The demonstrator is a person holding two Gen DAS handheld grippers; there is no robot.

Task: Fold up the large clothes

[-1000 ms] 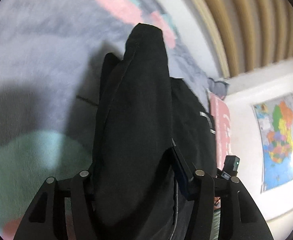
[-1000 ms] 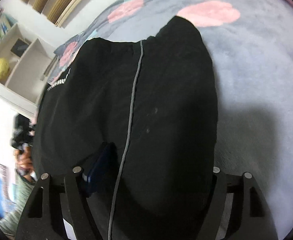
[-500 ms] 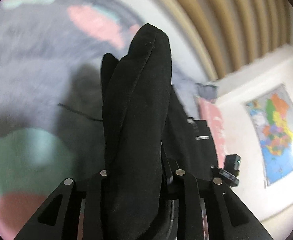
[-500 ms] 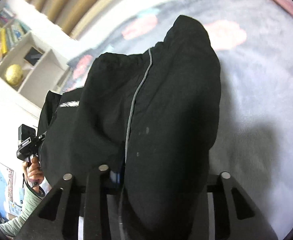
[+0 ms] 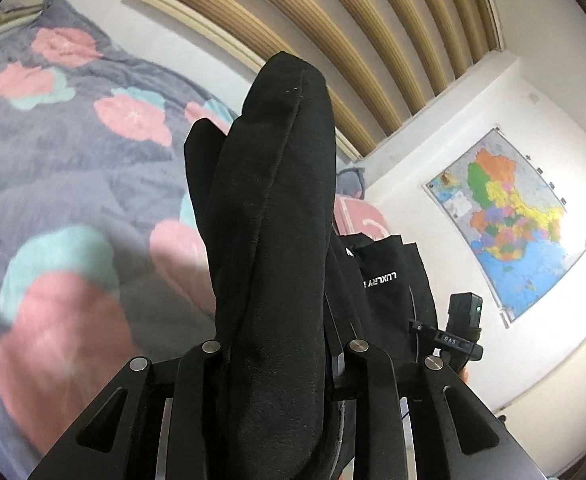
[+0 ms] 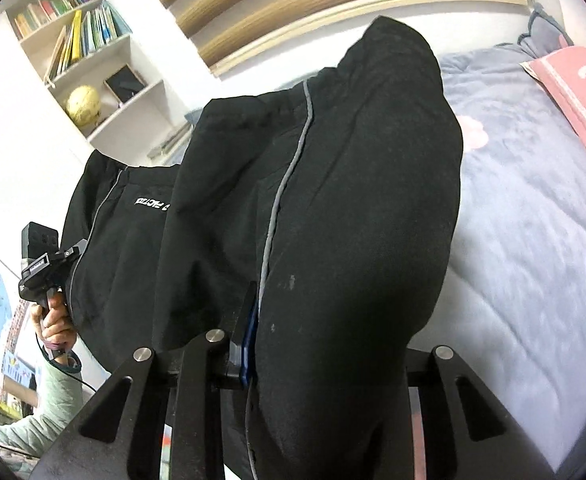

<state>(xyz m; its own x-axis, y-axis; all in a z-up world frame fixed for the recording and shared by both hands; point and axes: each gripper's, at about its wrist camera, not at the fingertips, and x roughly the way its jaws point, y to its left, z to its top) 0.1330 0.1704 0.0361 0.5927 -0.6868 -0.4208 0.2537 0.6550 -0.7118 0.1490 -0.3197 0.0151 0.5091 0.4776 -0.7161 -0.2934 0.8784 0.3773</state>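
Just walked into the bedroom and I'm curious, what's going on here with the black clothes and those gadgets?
A person is folding a large black garment over a bed, with handheld tongs in each hand. The left tongs and the right tongs are both clamped on bunched fabric, holding it up above the floral blanket. The garment hangs between them, with a grey piping stripe and white lettering visible. No fold has been laid down yet.
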